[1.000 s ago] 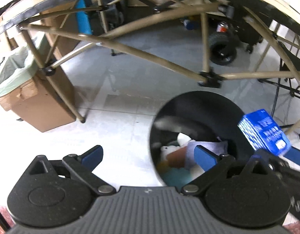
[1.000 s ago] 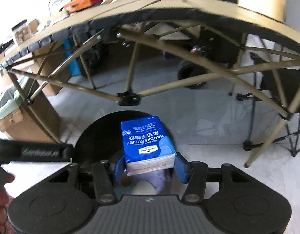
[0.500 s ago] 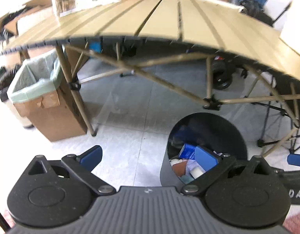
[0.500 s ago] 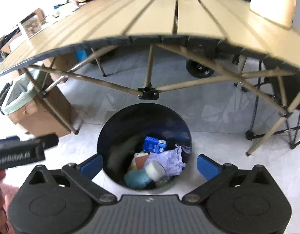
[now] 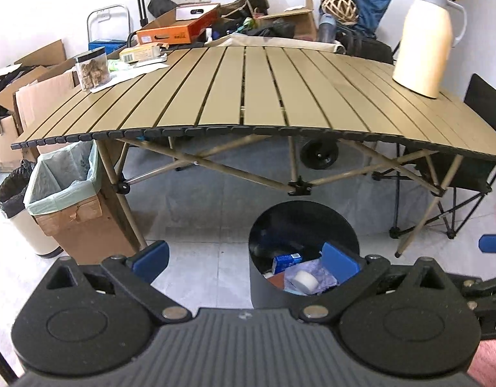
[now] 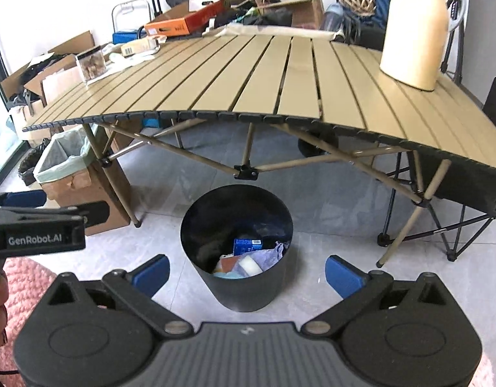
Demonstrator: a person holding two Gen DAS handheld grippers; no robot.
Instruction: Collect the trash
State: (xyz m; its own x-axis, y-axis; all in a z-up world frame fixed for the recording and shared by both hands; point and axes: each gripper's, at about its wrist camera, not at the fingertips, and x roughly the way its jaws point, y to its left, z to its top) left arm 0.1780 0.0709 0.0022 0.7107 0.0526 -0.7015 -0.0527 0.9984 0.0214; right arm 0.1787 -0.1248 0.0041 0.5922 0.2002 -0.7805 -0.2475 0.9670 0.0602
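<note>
Blue packet half-buried in the bin.

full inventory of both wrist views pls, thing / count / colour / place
Folding slat table: 1, tan, centre.
Thermos jug: 1, cream with grey lid, table's right end.
Clear jar: 1, brown contents, table's left end.
Round bin: 1, black, floor before the table.
Tissue pack: 1, blue, in the round bin among other trash.
Cardboard box bin: 1, brown with pale green liner, by the table's left leg.
Pedal bin: 1, cream with black bag, far left.
Orange box: 1, behind the table.
Folding chair: 1, black, right.
Left tongs: 1, black with blue pads, open, empty.
Right tongs: 1, same, open, empty.
</note>
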